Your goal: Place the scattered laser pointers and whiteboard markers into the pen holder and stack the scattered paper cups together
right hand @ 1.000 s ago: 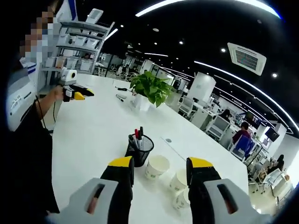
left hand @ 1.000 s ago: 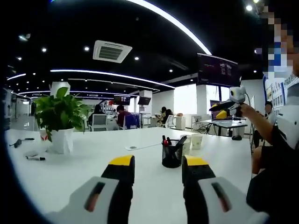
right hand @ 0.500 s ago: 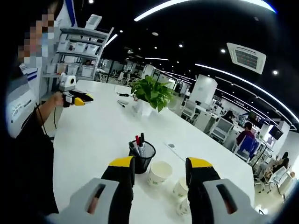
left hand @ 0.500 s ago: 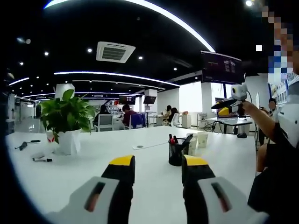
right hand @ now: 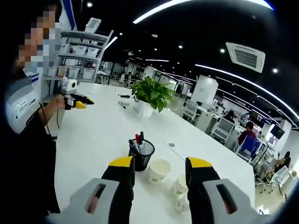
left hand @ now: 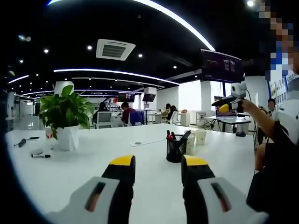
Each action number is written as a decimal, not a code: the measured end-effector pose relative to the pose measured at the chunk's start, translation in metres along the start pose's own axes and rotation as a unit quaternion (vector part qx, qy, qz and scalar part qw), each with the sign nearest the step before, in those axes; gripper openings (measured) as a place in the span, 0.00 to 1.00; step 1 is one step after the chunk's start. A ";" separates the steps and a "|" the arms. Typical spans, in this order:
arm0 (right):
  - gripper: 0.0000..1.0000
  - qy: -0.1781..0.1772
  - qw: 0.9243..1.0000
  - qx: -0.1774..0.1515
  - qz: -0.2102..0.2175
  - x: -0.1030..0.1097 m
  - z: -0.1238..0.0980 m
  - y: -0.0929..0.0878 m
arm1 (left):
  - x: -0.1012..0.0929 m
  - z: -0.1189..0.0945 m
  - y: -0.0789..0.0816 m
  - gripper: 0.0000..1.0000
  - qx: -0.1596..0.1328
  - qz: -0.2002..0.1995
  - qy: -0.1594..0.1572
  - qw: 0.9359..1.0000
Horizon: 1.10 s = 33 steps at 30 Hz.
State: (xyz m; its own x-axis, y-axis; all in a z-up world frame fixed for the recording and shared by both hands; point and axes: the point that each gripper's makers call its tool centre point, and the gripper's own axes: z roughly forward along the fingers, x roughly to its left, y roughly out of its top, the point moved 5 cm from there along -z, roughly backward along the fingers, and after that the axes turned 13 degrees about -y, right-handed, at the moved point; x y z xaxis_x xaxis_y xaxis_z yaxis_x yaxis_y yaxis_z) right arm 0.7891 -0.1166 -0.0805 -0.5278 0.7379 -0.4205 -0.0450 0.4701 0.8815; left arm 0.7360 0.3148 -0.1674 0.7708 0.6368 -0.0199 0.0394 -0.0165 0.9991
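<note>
Both tongs, left (left hand: 152, 170) and right (right hand: 156, 171), gape empty above the bench (right hand: 93, 135); approach the centre-frame paper cup (right hand: 158, 170) rim squarely.

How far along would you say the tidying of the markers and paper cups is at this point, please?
Partly done: several markers already stand in the pen holder. Nothing is in hand; the left gripper and right gripper are open and empty. Left: a marker lying by the plant, and the paper cups standing unstacked.

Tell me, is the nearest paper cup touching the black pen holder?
Apart. The right gripper view shows a strip of white table between the paper cup and the pen holder.
</note>
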 end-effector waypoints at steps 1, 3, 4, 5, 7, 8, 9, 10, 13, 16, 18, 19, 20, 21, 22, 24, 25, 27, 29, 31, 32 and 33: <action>0.47 0.003 1.000 -0.001 -0.001 0.001 -0.001 0.000 | -0.001 0.000 0.000 0.41 0.002 0.004 -0.003 1.000; 0.47 0.000 1.000 0.001 -0.004 0.003 -0.002 0.001 | -0.002 0.001 0.002 0.41 0.002 0.008 -0.004 1.000; 0.47 0.000 1.000 0.007 -0.014 0.002 -0.003 0.001 | -0.002 0.000 0.004 0.41 -0.002 0.009 -0.004 1.000; 0.47 -0.001 1.000 0.011 -0.019 0.002 -0.002 0.002 | -0.002 -0.001 0.005 0.41 -0.006 0.009 -0.004 1.000; 0.41 -0.004 0.999 0.017 -0.033 -0.001 -0.001 0.004 | -0.002 -0.002 0.006 0.41 -0.011 0.010 -0.004 1.000; 0.40 -0.005 0.999 0.023 -0.045 -0.003 0.000 0.004 | -0.002 -0.003 0.005 0.41 -0.010 0.010 -0.004 1.000; 0.41 -0.006 0.998 0.025 -0.049 -0.005 0.001 0.006 | -0.002 -0.004 0.005 0.41 -0.009 0.010 -0.003 1.000; 0.43 -0.006 0.998 0.027 -0.051 -0.006 0.003 0.008 | -0.001 -0.005 0.003 0.41 -0.007 0.009 0.000 1.000; 0.45 0.002 0.998 0.037 -0.058 -0.010 0.009 0.008 | 0.001 -0.007 -0.001 0.41 -0.003 0.006 0.006 1.000; 0.45 0.011 0.997 0.040 -0.059 -0.010 0.019 0.008 | 0.003 -0.006 -0.003 0.40 -0.001 0.006 0.010 1.000; 0.44 0.020 0.997 0.042 -0.061 -0.006 0.028 0.006 | 0.003 -0.004 -0.003 0.40 0.000 0.006 0.007 1.000; 0.43 0.024 0.996 0.046 -0.066 -0.004 0.032 0.004 | 0.003 -0.003 -0.003 0.40 0.001 0.006 0.006 1.000; 0.42 0.031 0.995 0.056 -0.081 -0.002 0.035 0.001 | 0.003 -0.002 -0.003 0.40 0.002 0.006 0.005 1.000; 0.42 0.036 0.993 0.063 -0.094 0.001 0.039 -0.001 | 0.002 -0.001 -0.004 0.40 0.004 0.006 0.003 1.000; 0.42 0.040 0.991 0.070 -0.107 0.003 0.042 -0.003 | 0.002 -0.001 -0.004 0.40 0.005 0.005 0.002 1.000; 0.40 0.051 0.989 0.081 -0.116 0.007 0.048 -0.007 | 0.002 -0.001 -0.004 0.40 0.007 0.006 0.002 1.000; 0.41 0.062 0.986 0.087 -0.124 0.009 0.050 -0.008 | 0.002 -0.001 -0.004 0.40 0.006 0.007 0.002 1.000; 0.40 0.063 0.986 0.088 -0.127 0.008 0.052 -0.008 | 0.002 -0.003 -0.004 0.40 0.005 0.007 0.004 1.000; 0.40 0.066 0.987 0.085 -0.119 0.005 0.054 -0.006 | 0.002 -0.004 -0.004 0.40 0.005 0.008 0.007 1.000; 0.40 0.072 0.987 0.083 -0.114 0.005 0.056 -0.006 | 0.002 -0.006 -0.003 0.40 0.005 0.010 0.009 1.000; 0.40 0.077 0.987 0.084 -0.115 0.006 0.058 -0.007 | 0.002 -0.006 -0.003 0.40 0.005 0.011 0.009 1.000; 0.40 0.080 0.986 0.088 -0.117 0.007 0.060 -0.009 | 0.003 -0.006 -0.003 0.40 0.004 0.011 0.011 1.000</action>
State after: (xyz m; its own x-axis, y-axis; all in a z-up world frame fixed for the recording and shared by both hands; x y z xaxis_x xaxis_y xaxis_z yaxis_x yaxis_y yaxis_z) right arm 0.8369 -0.0861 -0.1044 -0.6488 0.5202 -0.5553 -0.0409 0.7049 0.7081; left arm 0.7341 0.3217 -0.1699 0.7579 0.6523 0.0032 0.0282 -0.0376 0.9989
